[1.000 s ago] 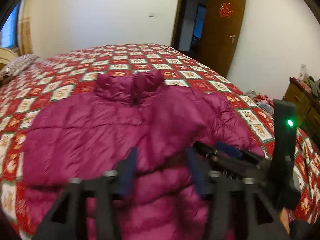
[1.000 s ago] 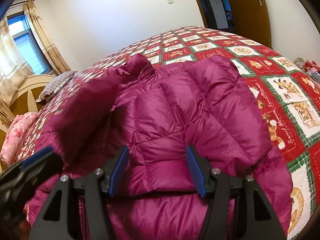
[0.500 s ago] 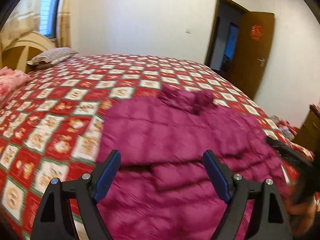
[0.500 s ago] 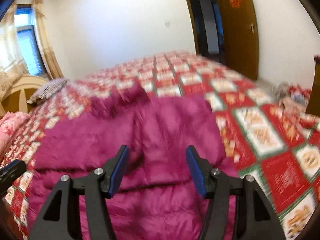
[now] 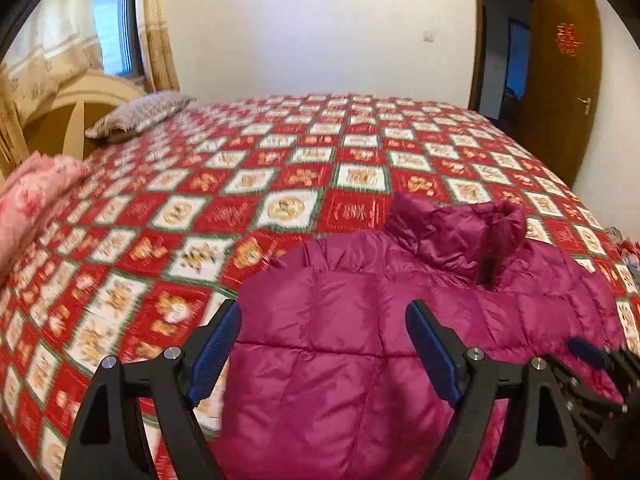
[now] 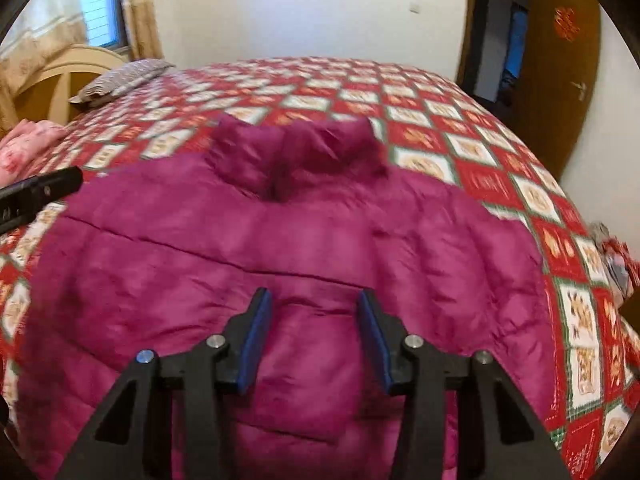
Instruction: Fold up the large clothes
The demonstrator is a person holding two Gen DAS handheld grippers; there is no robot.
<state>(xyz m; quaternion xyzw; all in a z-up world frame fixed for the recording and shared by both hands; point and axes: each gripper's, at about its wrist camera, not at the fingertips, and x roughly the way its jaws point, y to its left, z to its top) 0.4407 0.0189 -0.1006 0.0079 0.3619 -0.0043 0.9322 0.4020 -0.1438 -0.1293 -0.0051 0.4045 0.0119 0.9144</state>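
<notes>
A magenta puffer jacket (image 5: 360, 320) lies flat on the bed, collar (image 5: 456, 232) away from me, both sleeves folded across its front. It fills the right wrist view (image 6: 280, 248). My left gripper (image 5: 324, 336) is open and empty above the jacket's left side. My right gripper (image 6: 314, 332) is open and empty above the folded sleeve at the jacket's middle. The right gripper's tip shows at the lower right of the left wrist view (image 5: 588, 354). The left gripper's tip shows at the left edge of the right wrist view (image 6: 40, 190).
The bed has a red patchwork quilt (image 5: 240, 184). A grey pillow (image 5: 136, 114) and a pink blanket (image 5: 32, 192) lie at its left end by the headboard (image 5: 80, 100). A brown door (image 5: 568, 80) stands open at the right. Clutter lies beyond the bed's right edge (image 6: 612, 248).
Both grippers have pulled back from the jacket's right side and swung left. The left gripper has opened wider. The sleeve now lies folded flat across the jacket.
</notes>
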